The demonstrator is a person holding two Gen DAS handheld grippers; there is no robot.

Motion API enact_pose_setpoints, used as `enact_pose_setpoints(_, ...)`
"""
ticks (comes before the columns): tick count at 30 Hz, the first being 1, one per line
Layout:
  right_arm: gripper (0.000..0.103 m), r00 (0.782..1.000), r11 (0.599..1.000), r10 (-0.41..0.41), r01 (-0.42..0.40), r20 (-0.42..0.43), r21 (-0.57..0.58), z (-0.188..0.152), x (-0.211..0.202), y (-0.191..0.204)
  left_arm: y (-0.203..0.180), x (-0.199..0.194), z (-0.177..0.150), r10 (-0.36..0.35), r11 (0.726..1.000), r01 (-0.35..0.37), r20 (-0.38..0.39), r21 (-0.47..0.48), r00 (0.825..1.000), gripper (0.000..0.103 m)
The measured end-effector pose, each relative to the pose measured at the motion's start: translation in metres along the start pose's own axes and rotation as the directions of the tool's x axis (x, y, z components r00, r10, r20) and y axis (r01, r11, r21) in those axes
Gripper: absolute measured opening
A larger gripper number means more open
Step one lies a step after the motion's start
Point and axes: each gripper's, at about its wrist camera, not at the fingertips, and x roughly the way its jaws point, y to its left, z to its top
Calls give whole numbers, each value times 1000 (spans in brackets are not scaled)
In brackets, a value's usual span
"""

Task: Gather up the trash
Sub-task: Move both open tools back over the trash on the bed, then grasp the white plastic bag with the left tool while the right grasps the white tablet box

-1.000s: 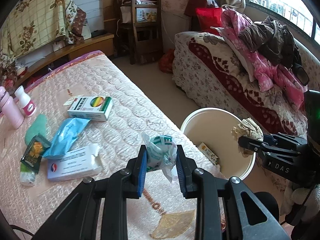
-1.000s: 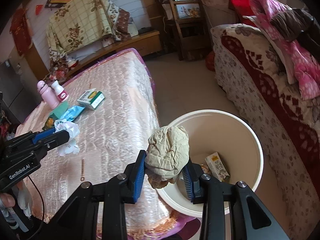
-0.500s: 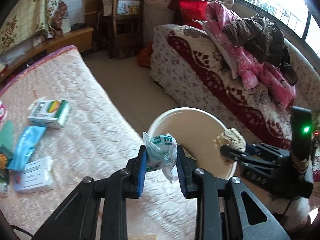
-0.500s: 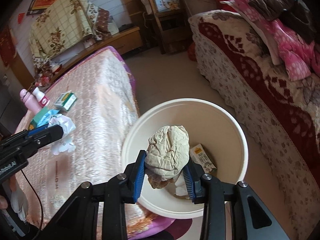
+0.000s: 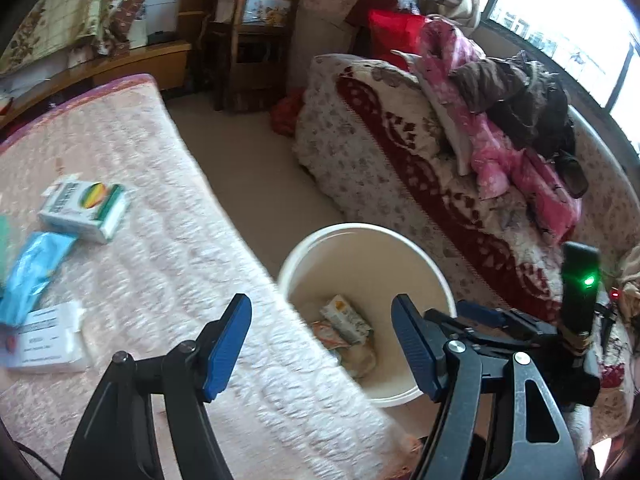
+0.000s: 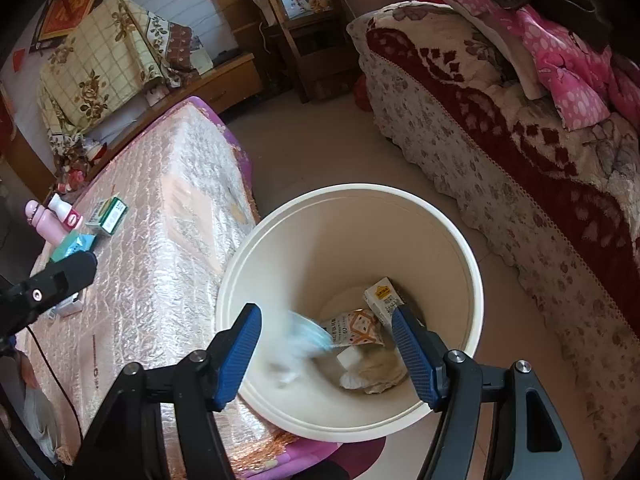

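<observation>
The cream waste bin stands on the floor against the bed's edge. My right gripper hangs over its mouth, jaws opening, nothing pressed between the pads. Below it a blurred white-and-blue wrapper is falling inside the bin. A beige crumpled wad, a snack packet and a small carton lie at the bottom. My left gripper is over the bed's edge beside the bin, jaws opening and empty.
On the pink quilted bed lie a green-and-white box, a blue packet and a white box. Pink bottles stand further back. A sofa piled with clothes is at right, a wooden chair behind.
Both grippers moved over the bin and opened. The white-green wrapper left the left jaws and the beige wad left the right jaws; both are now in the bin.
</observation>
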Motion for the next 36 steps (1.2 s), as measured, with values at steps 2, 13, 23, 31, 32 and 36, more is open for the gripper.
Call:
enact_pose_setpoints(2,71,1000,1000,4,-4,3,-19,0,-2,7,6,-6,-3,28,1000,-28,1,-4,1000,73)
enact_pose_setpoints(13,71,999,984,33,-26,35,-177,5,-20,78,67,-61,-29,166,984,-163,37,-79,985,73)
enact_pose_setpoints(23,71,989,949,151,-147,-7,-278,-2,-14,165,160,-126,-59,322,931,-306,57,-199,945,73)
enact_pose_setpoints(31,71,971,903,227,-238,-75,-356,-14,5,238,249,-161,-89,434,865,-410,21,-291,901,73)
enact_pose_setpoints(32,71,967,895,240,-254,-83,-366,-15,9,246,257,-162,-92,435,860,-412,10,-301,901,73)
enact_pose_setpoints(36,71,953,852,273,-304,-134,-426,-15,32,278,288,-162,-100,419,849,-397,-15,-348,908,73)
